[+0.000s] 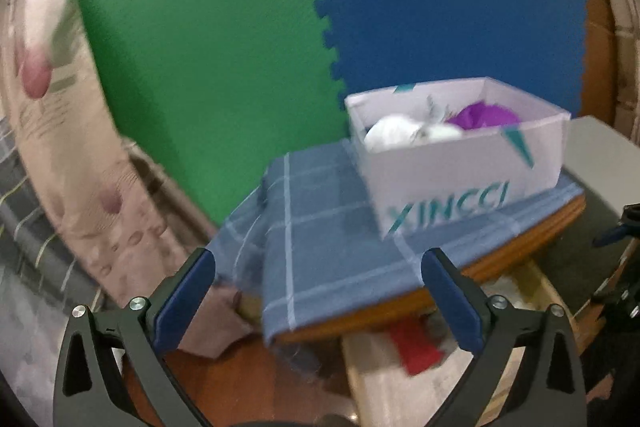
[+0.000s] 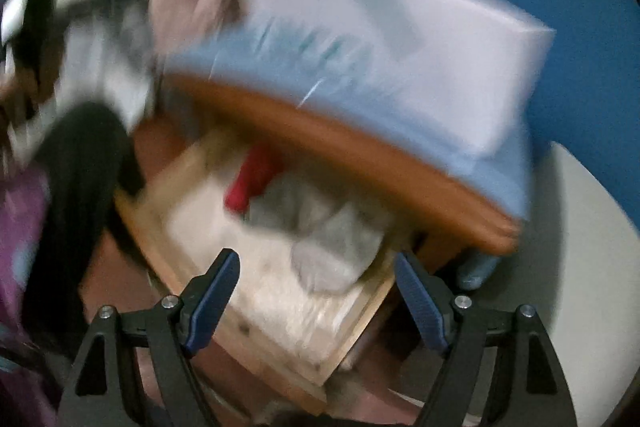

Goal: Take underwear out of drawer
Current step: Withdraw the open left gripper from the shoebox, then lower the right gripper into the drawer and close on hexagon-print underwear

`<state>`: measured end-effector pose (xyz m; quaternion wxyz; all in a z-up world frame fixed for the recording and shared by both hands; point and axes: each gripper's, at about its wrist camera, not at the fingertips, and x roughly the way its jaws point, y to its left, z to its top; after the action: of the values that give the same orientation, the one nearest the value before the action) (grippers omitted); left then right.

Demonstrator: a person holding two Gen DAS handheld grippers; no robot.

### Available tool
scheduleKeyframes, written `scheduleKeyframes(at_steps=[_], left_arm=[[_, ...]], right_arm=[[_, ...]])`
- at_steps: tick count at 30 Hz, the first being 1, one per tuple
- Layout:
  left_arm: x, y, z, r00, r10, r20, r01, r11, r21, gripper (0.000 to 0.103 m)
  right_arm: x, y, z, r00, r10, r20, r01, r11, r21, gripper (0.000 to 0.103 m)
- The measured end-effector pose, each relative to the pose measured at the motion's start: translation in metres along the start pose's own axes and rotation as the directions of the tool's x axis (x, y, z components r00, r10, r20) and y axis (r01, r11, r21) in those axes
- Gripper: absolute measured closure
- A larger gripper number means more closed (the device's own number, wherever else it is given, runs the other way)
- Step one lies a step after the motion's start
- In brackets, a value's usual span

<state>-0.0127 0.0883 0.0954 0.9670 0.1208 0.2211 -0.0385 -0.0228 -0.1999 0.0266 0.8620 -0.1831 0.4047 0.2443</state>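
Note:
A wooden drawer (image 2: 348,311) stands pulled out from under a wooden table top. Grey underwear (image 2: 332,247) and a red piece (image 2: 250,183) lie inside it. My right gripper (image 2: 316,303) hovers over the drawer, open and empty, with the grey pile just beyond its fingertips; this view is heavily blurred. In the left wrist view the drawer (image 1: 372,375) shows low down with the red piece (image 1: 416,347) in it. My left gripper (image 1: 320,291) is open and empty in front of the table's near edge. A white box (image 1: 460,179) on the table holds white and purple cloth.
A blue checked cloth (image 1: 320,227) covers the table top under the box. Green (image 1: 200,47) and blue (image 1: 440,7) foam mats hang behind. A pink patterned curtain (image 1: 80,167) is at the left. A tripod (image 1: 624,259) stands at the right.

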Motion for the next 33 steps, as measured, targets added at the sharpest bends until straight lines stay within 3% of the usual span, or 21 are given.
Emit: scheduleKeyframes(at_steps=[2,4,12,18,22,28,33], left_arm=[[-0.001,0.005,-0.013,1.0,0.013,-0.006,-0.013,1.0,-0.013,0.001],[-0.002,0.007,-0.023,1.0,0.012,0.004,-0.012,0.999,-0.03,0.001],[0.002,0.011,-0.033,1.0,0.006,0.008,-0.005,0.996,-0.09,0.001],[0.008,0.029,-0.038,0.999,-0.03,-0.021,0.025,0.98,-0.199,0.001],[0.017,0.032,-0.04,0.997,-0.045,-0.064,0.029,0.973,-0.228,0.001],[0.019,0.02,-0.039,0.997,-0.026,-0.073,0.013,0.985,-0.171,0.001],[0.02,0.008,-0.038,0.997,-0.005,-0.074,-0.003,0.994,-0.11,0.001]], right_arm=[[0.035,0.019,0.007,0.995,-0.003,-0.103,-0.008,0.994,-0.107,0.021],[0.059,0.03,0.011,0.985,0.005,-0.172,-0.03,0.989,-0.144,0.021],[0.13,0.037,0.012,0.948,-0.069,-0.311,-0.015,0.965,-0.261,0.021],[0.166,0.036,0.009,0.922,-0.169,-0.35,0.038,0.935,-0.352,0.021],[0.183,0.031,0.01,0.916,-0.169,-0.365,0.034,0.936,-0.35,0.021],[0.205,0.024,0.006,0.901,-0.156,-0.406,0.007,0.939,-0.345,0.021],[0.222,0.018,0.0,0.88,-0.217,-0.423,0.04,0.92,-0.389,0.02]])
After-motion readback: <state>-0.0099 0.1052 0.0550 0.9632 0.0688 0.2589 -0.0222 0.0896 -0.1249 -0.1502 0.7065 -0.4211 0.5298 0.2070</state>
